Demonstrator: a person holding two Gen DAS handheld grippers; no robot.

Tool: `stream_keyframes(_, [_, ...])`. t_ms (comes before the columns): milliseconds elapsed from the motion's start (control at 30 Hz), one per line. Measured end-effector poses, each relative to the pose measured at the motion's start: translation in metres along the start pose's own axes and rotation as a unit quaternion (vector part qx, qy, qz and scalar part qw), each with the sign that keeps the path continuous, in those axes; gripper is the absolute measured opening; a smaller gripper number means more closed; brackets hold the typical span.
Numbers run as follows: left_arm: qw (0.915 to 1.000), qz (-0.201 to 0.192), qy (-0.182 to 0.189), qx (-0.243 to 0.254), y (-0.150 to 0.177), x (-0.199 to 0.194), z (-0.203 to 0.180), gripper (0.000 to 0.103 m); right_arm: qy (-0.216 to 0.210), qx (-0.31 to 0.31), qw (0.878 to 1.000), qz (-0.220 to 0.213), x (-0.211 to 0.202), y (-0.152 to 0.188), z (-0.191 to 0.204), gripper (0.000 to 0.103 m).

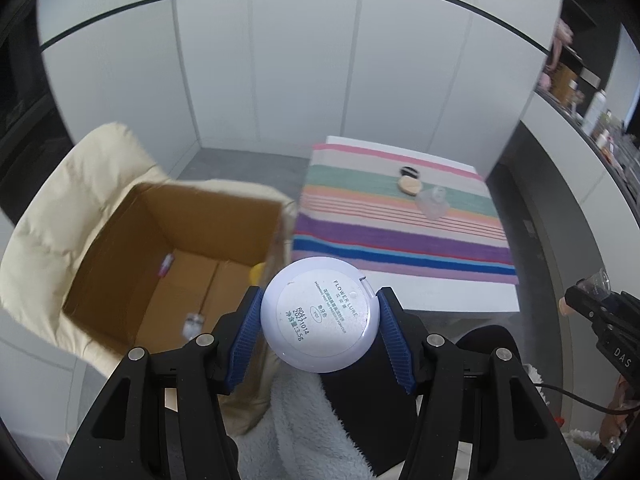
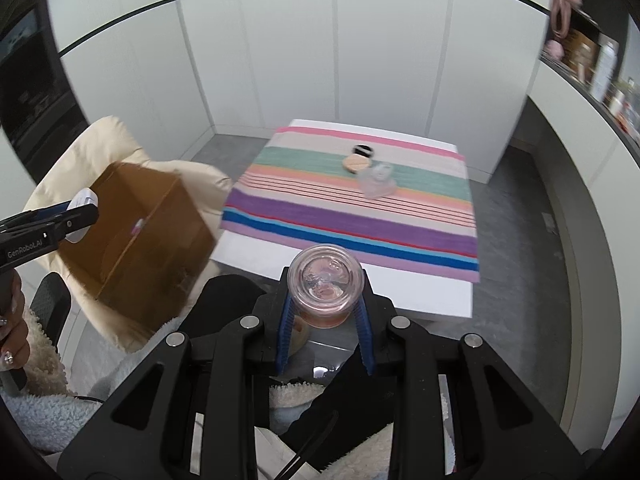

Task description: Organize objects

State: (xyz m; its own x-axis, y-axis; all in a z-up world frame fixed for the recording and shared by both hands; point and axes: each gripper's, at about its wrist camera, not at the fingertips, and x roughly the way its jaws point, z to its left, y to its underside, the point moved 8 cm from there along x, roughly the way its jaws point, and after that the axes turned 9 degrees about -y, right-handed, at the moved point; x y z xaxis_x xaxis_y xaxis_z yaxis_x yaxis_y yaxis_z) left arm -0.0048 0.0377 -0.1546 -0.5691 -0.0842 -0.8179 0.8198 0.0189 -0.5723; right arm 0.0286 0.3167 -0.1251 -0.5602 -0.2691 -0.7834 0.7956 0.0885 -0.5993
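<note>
Both point downward: left gripper (image 1: 320, 320) clamped half-wide, right gripper (image 2: 326, 304) clamped narrow.

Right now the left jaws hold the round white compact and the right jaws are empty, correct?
Not quite. The right gripper is shut on a small clear jar, as the right wrist view shows. The left gripper does hold the round white compact.

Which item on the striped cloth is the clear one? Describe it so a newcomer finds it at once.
Start at the low white table with the striped cloth. On the cloth's far half, three small items cluster by the green band. The clear plastic piece lies nearest the camera, beside a tan round puff and a black round one; it alone is see-through.
</note>
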Motion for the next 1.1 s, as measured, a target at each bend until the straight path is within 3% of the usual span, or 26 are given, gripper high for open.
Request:
stream_keyframes(333, [0.995,0.025,-0.056,-0.079,0.036,0.006,0.084,0.058,-0.08,-0.085,0.993,0.024,0.041,-0.008,0.091,0.028])
stream_keyframes(433, [0.9916,0.029,-0.074,-0.103,0.046,0.006,0.107,0.058,-0.108,-0.12,0.987,0.029,0.055,-0.009,0.125,0.028])
stream_keyframes(633, [0.9865,0.046,-0.076,-0.138,0.057,0.012,0.135,0.058,-0.138,-0.18,0.973,0.049,0.081,-0.005,0.183,0.028])
stream_keyframes(900, [0.9824,0.023,-0.108,-0.151,0.038,0.02,0.161,0.058,-0.132,-0.227,0.963,0.055,0.109,-0.019,0.222,0.028])
stream_keyframes(1100, [0.9808,0.027,-0.111,-0.158,0.015,0.047,0.177,0.058,-0.15,-0.249,0.955,0.066,0.138,-0.032,0.255,0.028])
